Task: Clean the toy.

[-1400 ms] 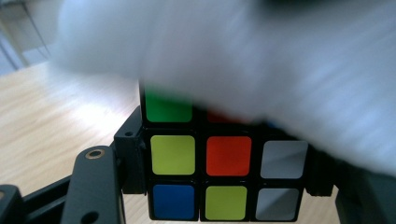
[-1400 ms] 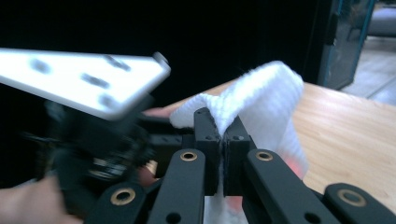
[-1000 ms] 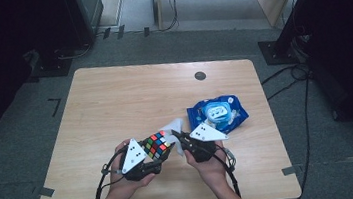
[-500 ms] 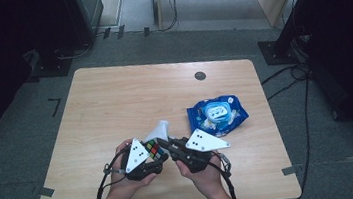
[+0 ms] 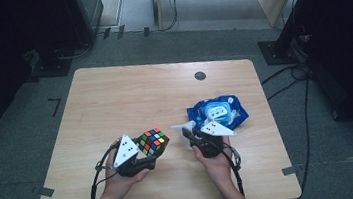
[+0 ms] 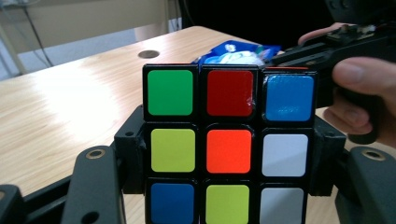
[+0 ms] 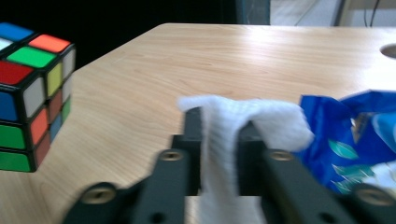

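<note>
Left gripper (image 5: 143, 156) is clamped on the cube (image 5: 152, 142): in the left gripper view the black jaws press both side faces of the cube (image 6: 229, 144), held clear of the table (image 5: 129, 100) near the front edge, left of centre. The face toward that camera reads green, red, blue across the top row, orange in the middle.

Right gripper (image 5: 188, 133) has a white wipe (image 5: 186, 129) between its jaws. In the right gripper view the wipe (image 7: 224, 135) drapes over the tips and hangs down the gap. The jaws have just been opening; that view is a bit blurred, so I can't tell for sure whether the pads are pressing on it, but it looks pinched rather than loose.

Cube and wipe are near each other, not touching; there is bare table between them in the high view. From the right gripper view the cube (image 7: 32, 93) sits off to the left.

Blue wipe pack (image 5: 219, 113) lies flat on the table just beyond the right gripper, its edge next to the wipe (image 7: 345, 135).

A round hole (image 5: 200, 75) sits near the far edge.
</note>
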### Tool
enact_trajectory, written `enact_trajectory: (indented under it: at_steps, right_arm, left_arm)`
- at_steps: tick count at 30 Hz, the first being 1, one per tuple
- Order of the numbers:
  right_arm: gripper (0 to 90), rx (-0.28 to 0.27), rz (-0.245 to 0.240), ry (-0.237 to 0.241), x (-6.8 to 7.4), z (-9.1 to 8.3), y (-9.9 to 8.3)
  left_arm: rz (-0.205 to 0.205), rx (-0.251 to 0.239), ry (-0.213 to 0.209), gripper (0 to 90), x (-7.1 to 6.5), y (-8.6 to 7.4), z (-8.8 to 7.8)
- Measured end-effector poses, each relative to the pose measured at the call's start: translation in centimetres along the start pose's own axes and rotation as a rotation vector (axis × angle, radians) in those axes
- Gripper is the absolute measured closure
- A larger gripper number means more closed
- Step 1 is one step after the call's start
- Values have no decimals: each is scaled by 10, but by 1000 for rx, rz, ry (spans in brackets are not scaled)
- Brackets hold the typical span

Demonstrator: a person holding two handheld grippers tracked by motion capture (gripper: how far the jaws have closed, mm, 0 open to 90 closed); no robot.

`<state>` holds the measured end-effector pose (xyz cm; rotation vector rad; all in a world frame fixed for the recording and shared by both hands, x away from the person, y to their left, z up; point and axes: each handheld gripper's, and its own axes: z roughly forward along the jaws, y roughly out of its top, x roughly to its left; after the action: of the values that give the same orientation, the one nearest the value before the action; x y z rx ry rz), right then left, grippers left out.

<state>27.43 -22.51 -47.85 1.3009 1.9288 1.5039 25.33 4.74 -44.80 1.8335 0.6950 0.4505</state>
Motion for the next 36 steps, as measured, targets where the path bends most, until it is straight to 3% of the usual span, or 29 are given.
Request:
enact_trajectory:
  at_steps: [4, 8, 12, 14, 16, 18, 23, 26, 30, 36]
  right_arm:
    - [508, -32, 61, 3, -4, -3, 6]
    - [381, -37, 84, -10, -1, -8, 14]
    - [323, -43, 49, -14, 6, -13, 23]
    - [285, -25, 47, -18, 6, -12, 23]
    - [252, 48, 38, -21, 3, -3, 17]
    - [259, 168, 35, -10, -1, 10, 7]
    - [391, 195, -22, -56, -7, 18, -11]
    - [430, 218, 19, -33, -14, 20, -17]
    - [357, 202, 28, -29, -16, 16, -18]
    - [257, 151, 23, 15, -7, 3, -8]
  left_arm:
    - [-3, 9, 28, 340, 4, -1, 0]
    - [4, 14, 42, 340, 5, -2, 0]
    - [0, 13, 48, 340, 6, -1, -1]
    - [-3, 15, 50, 340, 8, -2, -1]
    - [-7, 15, 53, 340, 9, -2, -2]
    - [-7, 17, 51, 340, 9, -2, -2]
    - [-1, 22, 45, 340, 8, -3, 0]
    - [0, 23, 44, 340, 8, -3, 1]
    - [-2, 21, 39, 340, 8, -2, 1]
    - [0, 18, 26, 340, 7, 0, 6]
